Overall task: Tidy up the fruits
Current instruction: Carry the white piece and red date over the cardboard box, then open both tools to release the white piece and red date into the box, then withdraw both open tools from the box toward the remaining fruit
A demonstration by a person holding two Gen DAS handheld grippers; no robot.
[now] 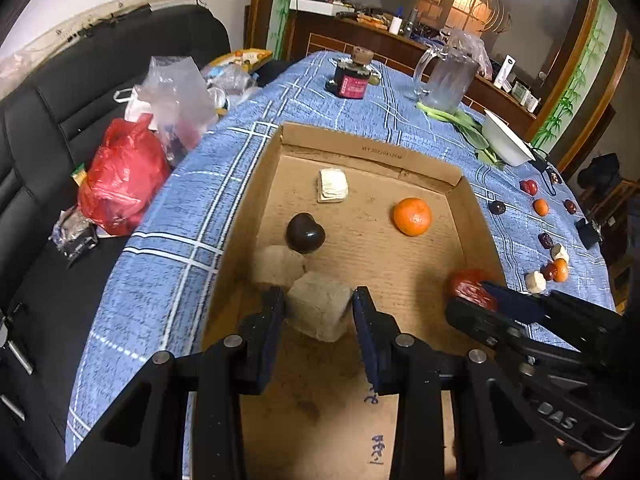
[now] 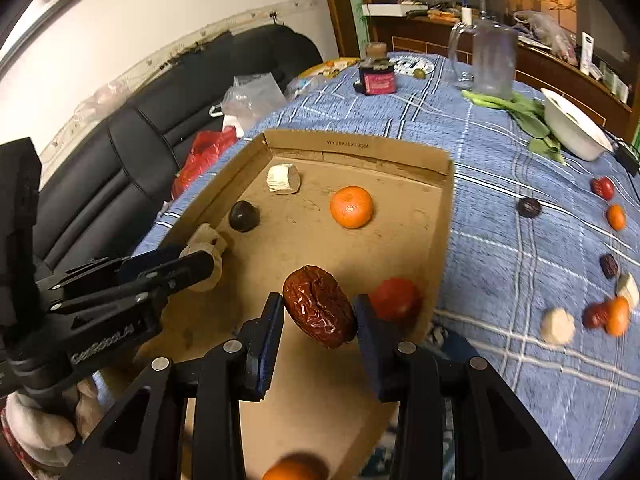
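A wrinkled red date (image 2: 319,306) is clamped between the fingers of the right gripper (image 2: 319,312), at lower centre of the right wrist view. Its long axis is tilted, running from upper left to lower right across the gap. It is held above the floor of a cardboard box (image 2: 360,148), and the gripper is angled steeply downward into the box.

A pale cube (image 1: 319,311) is clamped between the fingers of the left gripper (image 1: 319,308), at lower centre of the left wrist view. One corner is turned toward the camera. This gripper is likewise pitched down over the box; in the right wrist view it is seen entering from the left edge, gripped by a gloved hand (image 2: 40,428).

Inside the box, an orange (image 1: 412,217) is seen right of centre, a dark round fruit (image 1: 305,233) left of centre, and a white cube (image 1: 333,185) near the far wall. A second pale cube (image 1: 280,265) lies just behind the held one.

More fruits (image 2: 600,312) are scattered on the blue checked surface (image 2: 500,248), at the right of the frame.
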